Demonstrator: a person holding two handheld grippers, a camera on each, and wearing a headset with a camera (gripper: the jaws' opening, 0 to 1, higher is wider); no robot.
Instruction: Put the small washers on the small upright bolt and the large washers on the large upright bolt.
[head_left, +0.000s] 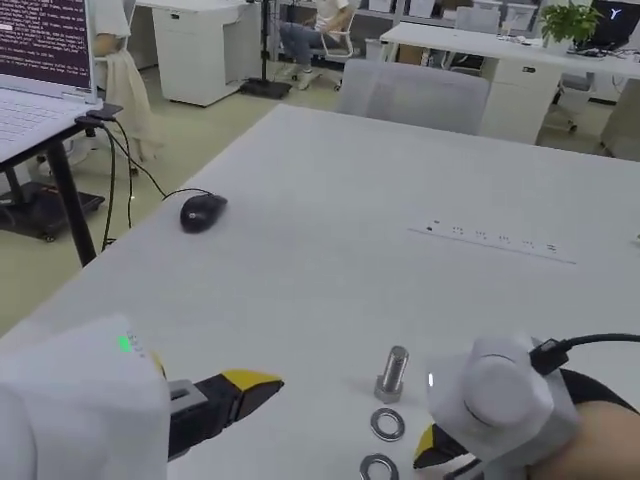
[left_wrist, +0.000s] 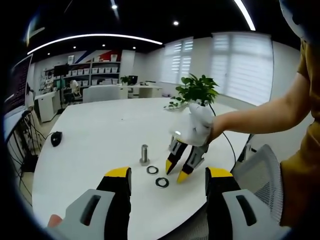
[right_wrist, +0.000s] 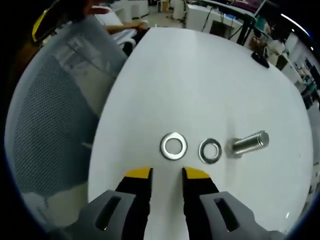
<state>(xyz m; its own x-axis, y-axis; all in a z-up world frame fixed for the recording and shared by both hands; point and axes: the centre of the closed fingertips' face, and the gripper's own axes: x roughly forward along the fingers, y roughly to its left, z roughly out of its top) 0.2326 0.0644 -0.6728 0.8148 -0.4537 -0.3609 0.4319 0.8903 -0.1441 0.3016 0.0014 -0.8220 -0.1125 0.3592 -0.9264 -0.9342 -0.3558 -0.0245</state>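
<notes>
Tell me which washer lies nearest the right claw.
The washer farther from the upright bolt: it lies just ahead of the open right claw, while the other washer sits between it and the bolt.

Head view: set above the near edge of the white table, facing forward and down across it toward the office. Upright bolt and two washers close, low in frame.

Left gripper view: set low at the table's edge, facing along the left tongs across the top toward the right tongs and windows.

Right gripper view: set close above the top, facing steeply down.

Common to all three: bolt, washers, table top.
</notes>
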